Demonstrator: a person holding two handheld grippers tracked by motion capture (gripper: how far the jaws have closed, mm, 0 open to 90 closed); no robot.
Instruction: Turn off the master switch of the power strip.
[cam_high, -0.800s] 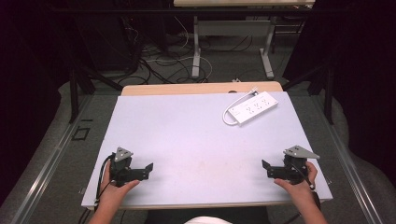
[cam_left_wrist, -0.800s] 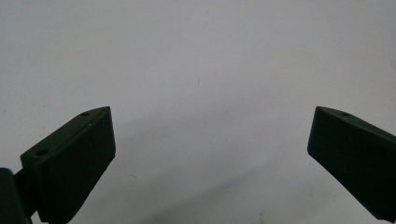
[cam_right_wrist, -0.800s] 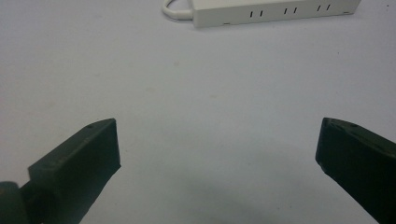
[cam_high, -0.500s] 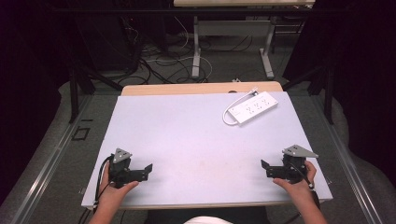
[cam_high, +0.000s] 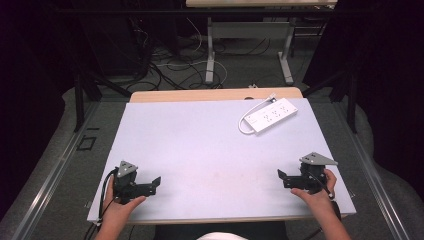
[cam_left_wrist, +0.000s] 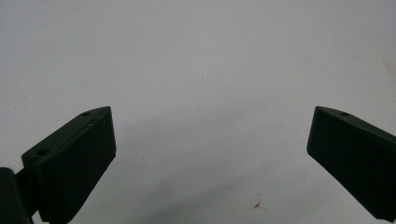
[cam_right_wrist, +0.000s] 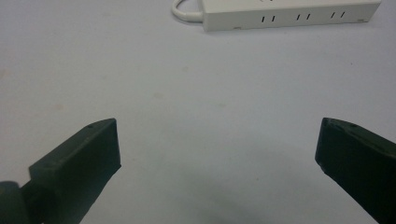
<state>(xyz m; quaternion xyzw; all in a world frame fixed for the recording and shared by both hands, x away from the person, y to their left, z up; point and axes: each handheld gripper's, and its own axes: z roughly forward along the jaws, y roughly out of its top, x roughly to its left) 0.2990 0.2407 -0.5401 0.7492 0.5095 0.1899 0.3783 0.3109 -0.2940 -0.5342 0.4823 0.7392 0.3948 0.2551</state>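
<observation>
Nothing much has moved since the earlier frames: both hands have kept to the near edge of the bench (cam_high: 200, 150), and the right tongs have only crept a touch inward.

At the near left corner, in the high view, we see our left hand (cam_high: 117, 207) wrapped around the left tongs (cam_high: 156, 183), which point toward the middle of the bench. In the left gripper view the jaws stand wide apart, released, with bare pale bench between them and a small dark speck just ahead of them.

Across the bench to the right, well apart from both hands, the power strip (cam_high: 272, 114) lies flat near the far right corner, set at a slant, its white cord (cam_high: 242, 125) looping out from its left end.

At the near right corner our right hand (cam_high: 315, 192) holds the right tongs (cam_high: 281, 178), pointing inward toward the left tongs. In the right gripper view these jaws are also spread wide and grasp nothing; the power strip (cam_right_wrist: 289, 14) lies ahead of them, far beyond the jaw tips.
</observation>
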